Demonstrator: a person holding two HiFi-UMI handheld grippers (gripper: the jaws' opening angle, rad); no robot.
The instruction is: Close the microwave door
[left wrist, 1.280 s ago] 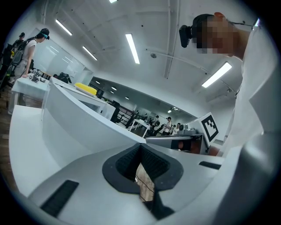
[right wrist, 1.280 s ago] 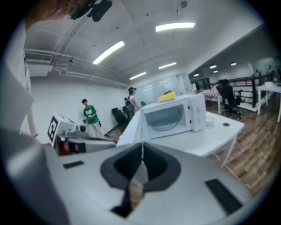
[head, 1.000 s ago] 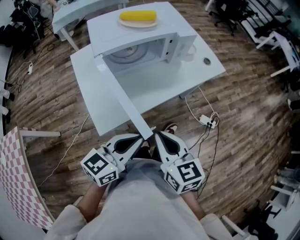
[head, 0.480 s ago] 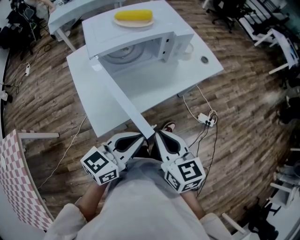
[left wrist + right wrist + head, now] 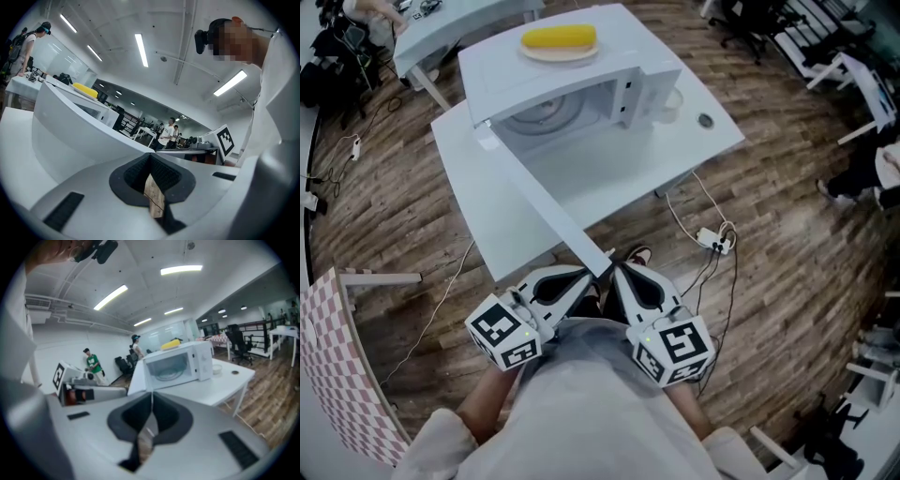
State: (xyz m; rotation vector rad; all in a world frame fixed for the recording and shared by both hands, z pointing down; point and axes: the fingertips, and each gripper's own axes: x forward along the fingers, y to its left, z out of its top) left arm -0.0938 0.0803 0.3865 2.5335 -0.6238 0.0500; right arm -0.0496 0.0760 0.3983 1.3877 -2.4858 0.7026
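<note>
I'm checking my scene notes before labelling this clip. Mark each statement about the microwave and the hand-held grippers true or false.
1. The microwave door stands open. True.
2. Yellow food lies on a plate on top of the microwave. True.
3. The microwave stands on the floor. False: it stands on a white table.
4. The left hand-held gripper has its jaws wide apart. False: they are together, with nothing between.

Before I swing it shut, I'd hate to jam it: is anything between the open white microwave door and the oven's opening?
Nothing visible does. The white microwave door stands wide open, the white table beneath its sweep is bare, and only the glass turntable sits inside the opening.
</note>
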